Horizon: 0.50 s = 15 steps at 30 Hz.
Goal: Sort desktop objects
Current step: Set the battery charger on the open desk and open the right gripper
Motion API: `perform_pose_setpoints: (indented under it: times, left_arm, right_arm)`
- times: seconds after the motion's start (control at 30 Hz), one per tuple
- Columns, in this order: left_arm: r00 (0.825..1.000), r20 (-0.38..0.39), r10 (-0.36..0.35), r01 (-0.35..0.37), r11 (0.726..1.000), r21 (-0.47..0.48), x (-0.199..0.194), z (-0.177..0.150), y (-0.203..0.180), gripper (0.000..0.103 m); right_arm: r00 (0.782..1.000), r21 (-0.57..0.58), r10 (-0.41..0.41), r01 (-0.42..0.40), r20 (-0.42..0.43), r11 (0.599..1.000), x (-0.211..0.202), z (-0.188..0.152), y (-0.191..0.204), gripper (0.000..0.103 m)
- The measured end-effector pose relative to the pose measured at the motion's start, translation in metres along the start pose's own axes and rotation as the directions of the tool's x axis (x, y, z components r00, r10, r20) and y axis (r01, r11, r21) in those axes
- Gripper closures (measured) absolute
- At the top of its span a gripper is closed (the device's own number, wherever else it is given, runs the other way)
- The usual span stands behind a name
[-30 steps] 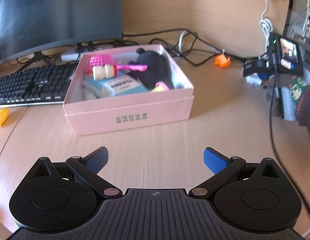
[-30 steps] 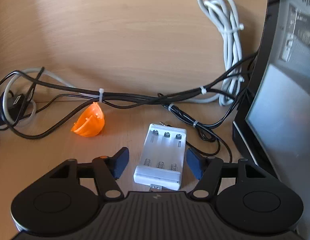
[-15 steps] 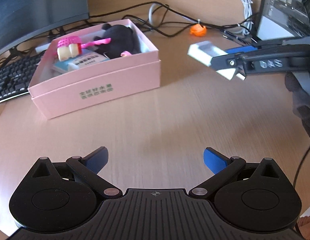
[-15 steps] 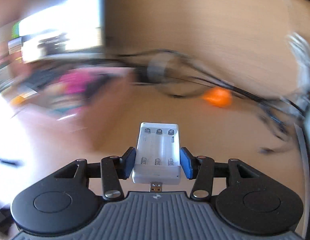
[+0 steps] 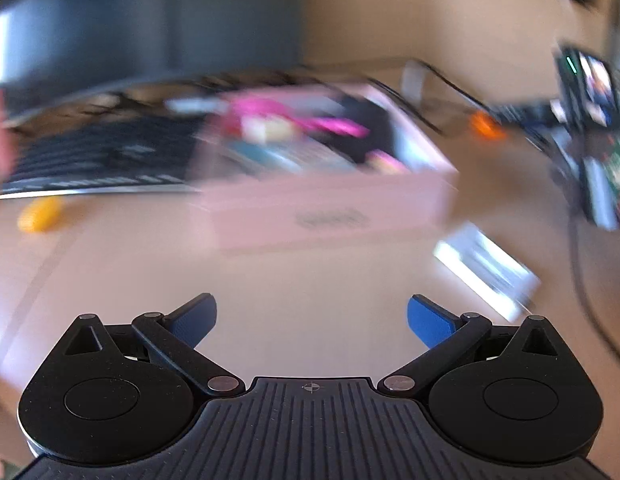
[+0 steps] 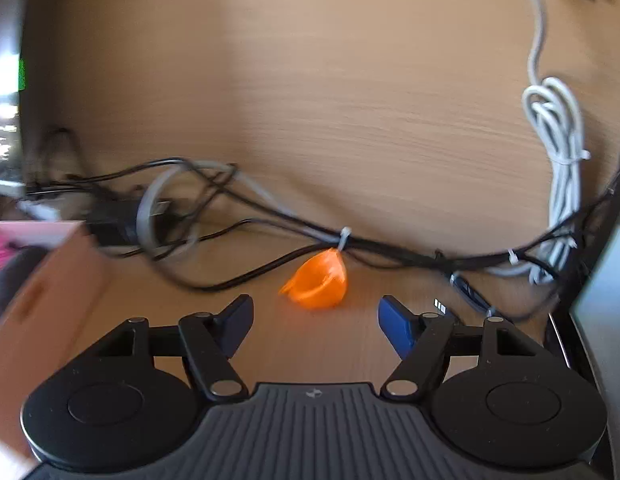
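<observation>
The left wrist view is motion-blurred. A pink box [image 5: 329, 208] holding a pink toy, a black plush and packets sits ahead on the desk. A white battery charger [image 5: 485, 270] lies on the desk to the right of the box. My left gripper [image 5: 311, 320] is open and empty, short of the box. In the right wrist view my right gripper [image 6: 315, 324] is open and empty, with a small orange cup-shaped piece [image 6: 319, 282] just beyond its fingertips. The box corner [image 6: 34, 276] shows at the left edge.
A keyboard [image 5: 94, 160] and a monitor [image 5: 142, 20] stand behind the box at left, with a yellow object [image 5: 40, 214] in front of the keyboard. Black cables [image 6: 238, 208] and a white coiled cable [image 6: 561, 168] run along the back wall. A dark device [image 6: 601, 304] stands at right.
My right gripper has opened and let go of the white charger, which now lies on the desk right of the box. The right gripper has swung back toward the orange piece. The left camera is moving.
</observation>
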<state>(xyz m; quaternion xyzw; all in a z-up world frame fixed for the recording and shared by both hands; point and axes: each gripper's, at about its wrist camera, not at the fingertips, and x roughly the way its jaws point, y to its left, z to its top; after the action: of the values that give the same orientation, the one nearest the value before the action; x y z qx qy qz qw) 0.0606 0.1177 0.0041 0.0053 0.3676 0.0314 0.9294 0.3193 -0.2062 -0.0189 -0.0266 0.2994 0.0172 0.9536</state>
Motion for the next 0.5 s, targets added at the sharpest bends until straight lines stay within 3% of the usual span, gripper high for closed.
perform_pose_setpoints:
  times: [0.13, 0.23, 0.27, 0.37, 0.5]
  left_arm:
    - [0.996, 0.055, 0.073, -0.068, 0.995, -0.078, -0.005, 0.013, 0.03, 0.0]
    - [0.996, 0.042, 0.074, -0.07, 0.994, -0.084, -0.003, 0.014, 0.034, 0.0]
    - [0.997, 0.036, 0.068, -0.065, 0.995, -0.082, -0.002, 0.013, 0.033, 0.0]
    - [0.999, 0.011, 0.031, -0.03, 0.997, -0.076, 0.001, 0.009, 0.025, 0.0]
    - [0.999, -0.019, -0.044, 0.043, 0.999, -0.025, 0.008, 0.004, 0.004, 0.0]
  right_arm:
    - [0.998, 0.017, -0.03, 0.031, -0.048, 0.999, 0.039, 0.01, 0.004, 0.034]
    - [0.996, 0.026, -0.015, 0.017, -0.09, 1.0, 0.054, 0.014, 0.003, 0.058]
    - [0.996, 0.037, -0.009, 0.013, -0.093, 0.999, 0.053, 0.014, 0.002, 0.058]
    - [0.997, 0.053, 0.03, -0.026, -0.075, 0.998, 0.034, 0.009, 0.002, 0.059]
    - [0.993, 0.048, 0.109, -0.107, -0.041, 0.993, -0.025, -0.013, 0.003, 0.058]
